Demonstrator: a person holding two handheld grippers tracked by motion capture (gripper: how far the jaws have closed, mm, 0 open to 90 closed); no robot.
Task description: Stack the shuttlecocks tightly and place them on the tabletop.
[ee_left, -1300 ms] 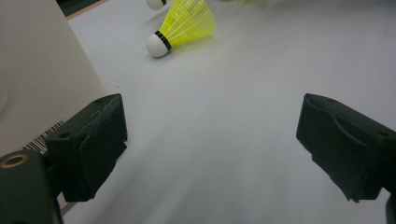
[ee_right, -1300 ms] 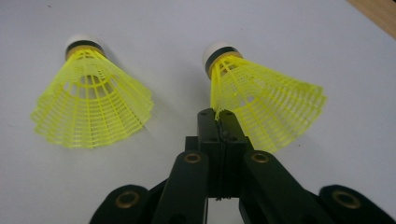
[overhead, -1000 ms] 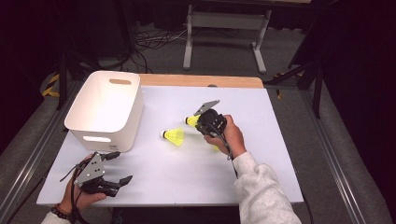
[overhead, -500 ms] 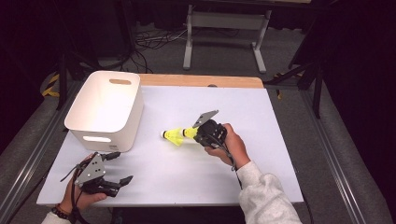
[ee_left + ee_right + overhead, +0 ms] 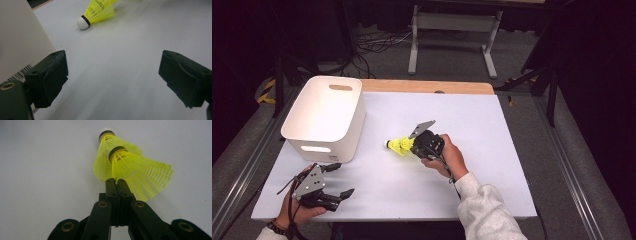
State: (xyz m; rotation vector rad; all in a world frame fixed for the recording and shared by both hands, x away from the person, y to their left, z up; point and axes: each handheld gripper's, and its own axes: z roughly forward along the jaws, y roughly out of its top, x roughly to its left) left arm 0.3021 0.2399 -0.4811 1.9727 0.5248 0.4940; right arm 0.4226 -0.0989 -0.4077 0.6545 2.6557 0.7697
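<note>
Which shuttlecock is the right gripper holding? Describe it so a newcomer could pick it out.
Start at the white bin on the table's left, then look right to two yellow shuttlecocks. The held shuttlecock is the one farther from the bin, its skirt pinched in the right gripper; the other shuttlecock lies ahead, its white tip unobstructed.

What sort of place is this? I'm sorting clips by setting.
Probably a lab or studio bench set up for recording. A white table stands amid dark surroundings, with cables on the grey floor and a metal stand behind it.
</note>
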